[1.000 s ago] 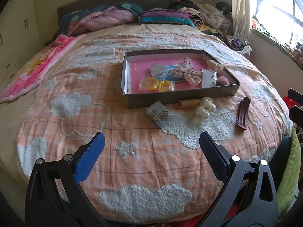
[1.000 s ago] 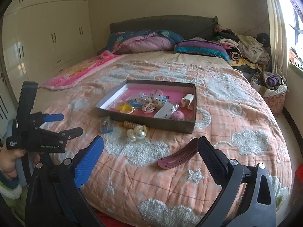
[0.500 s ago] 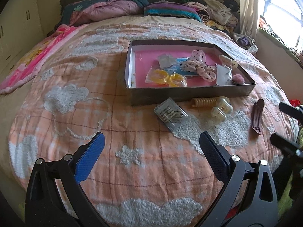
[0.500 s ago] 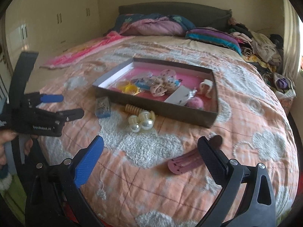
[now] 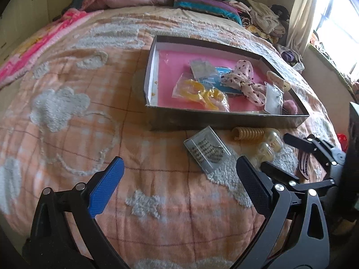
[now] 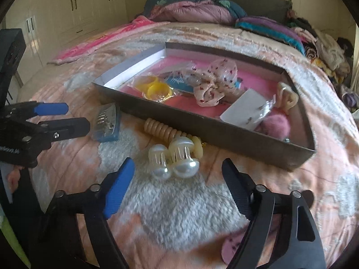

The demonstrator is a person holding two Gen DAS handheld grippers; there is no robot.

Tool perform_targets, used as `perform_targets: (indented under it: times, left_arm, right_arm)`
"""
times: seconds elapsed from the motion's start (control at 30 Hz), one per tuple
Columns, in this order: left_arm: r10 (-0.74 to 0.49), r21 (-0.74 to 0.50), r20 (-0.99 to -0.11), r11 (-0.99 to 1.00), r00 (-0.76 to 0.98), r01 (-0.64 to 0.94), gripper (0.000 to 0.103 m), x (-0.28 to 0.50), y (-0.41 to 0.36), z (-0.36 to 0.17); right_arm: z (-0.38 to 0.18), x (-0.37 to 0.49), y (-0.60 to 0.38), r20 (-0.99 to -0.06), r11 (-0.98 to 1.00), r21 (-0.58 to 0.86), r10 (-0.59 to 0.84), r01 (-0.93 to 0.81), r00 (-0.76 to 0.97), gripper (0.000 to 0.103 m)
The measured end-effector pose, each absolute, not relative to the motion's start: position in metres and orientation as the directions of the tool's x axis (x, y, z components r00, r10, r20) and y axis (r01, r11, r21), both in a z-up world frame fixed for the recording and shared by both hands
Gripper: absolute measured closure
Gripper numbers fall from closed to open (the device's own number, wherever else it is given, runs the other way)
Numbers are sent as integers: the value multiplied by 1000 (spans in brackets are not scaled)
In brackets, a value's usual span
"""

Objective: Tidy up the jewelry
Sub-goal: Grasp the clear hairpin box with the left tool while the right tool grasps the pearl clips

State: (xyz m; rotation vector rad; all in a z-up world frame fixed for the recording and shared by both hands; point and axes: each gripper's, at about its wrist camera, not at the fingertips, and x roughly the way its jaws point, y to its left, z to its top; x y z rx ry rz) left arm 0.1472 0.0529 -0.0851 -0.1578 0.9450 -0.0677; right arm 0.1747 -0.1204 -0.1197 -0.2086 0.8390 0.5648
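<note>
Right hand-held gripper (image 6: pixel 178 182), bottom of the right wrist view: jaws closing, nothing gripped, pads clear of everything. The pearl hair claw (image 6: pixel 174 159) sits just past the fingertips, centre frame, on a white fluffy cloud patch of the orange bedspread (image 6: pixel 332 174). It shows 2 glossy pearl-white domed ends with translucent teeth. A dark pink hair clip (image 6: pixel 233 244) lies at lower right, mostly hidden under the right finger.

Left hand-held gripper (image 5: pixel 178 185), bottom of the left wrist view: jaws wide apart, empty, over bare bedspread. In the right wrist view it shows at left edge, with part of a hand behind it.

Next out: a tan spiral hair tie (image 6: pixel 161 130) touching the claw on its far side and lying against the box wall. A clear packet of bobby pins (image 5: pixel 207 149) lies on the bedspread just in front of the box, centre right of the left view.

Behind those: a dark shallow box (image 5: pixel 224 121) with pink lining, its near wall standing between the loose items and the contents. Inside: 2 yellow rings in a bag (image 5: pixel 199 93), a dotted fabric bow (image 5: pixel 243 80), a white earring card (image 6: pixel 249 109), a pink pom-pom (image 6: pixel 276 124), a cream claw clip (image 6: pixel 287 97).

Far top: pillows (image 6: pixel 197 11) and a heap of clothes (image 5: pixel 262 20), upper right.
</note>
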Motion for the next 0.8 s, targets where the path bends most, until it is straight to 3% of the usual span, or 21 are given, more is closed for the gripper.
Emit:
perform_targets:
  times: [0.07,0.13,0.2,0.33,0.47,0.8]
  left_arm:
    - [-149,-185,-803,983,578,-4,10,151,51,-89]
    - [-168,-202,-803,979,572,3,10,156,49,-91]
    - [-196,-229,-802,973,564,13,15,161,46,-95]
    - [-215,-243,-805,970,553,23,28,170,40,-102]
    - [-208,-211,-806,976,554,59,58,174,27,-103]
    - [-224,-210,-790,973,571,91,61,166,24,-95]
  right_arm:
    - [-124,179,-118,-759,832,48,391,-553,521,38]
    - [-126,179,-117,-760,827,54,397,-560,514,54]
    - [-125,177,-119,-755,823,69,412,-563,510,57]
    - [-121,173,-126,-752,832,90,417,-547,511,58]
    - [-114,168,-145,-743,851,138,427,-506,515,58]
    - [-92,143,-183,-716,868,187,441,-460,541,58]
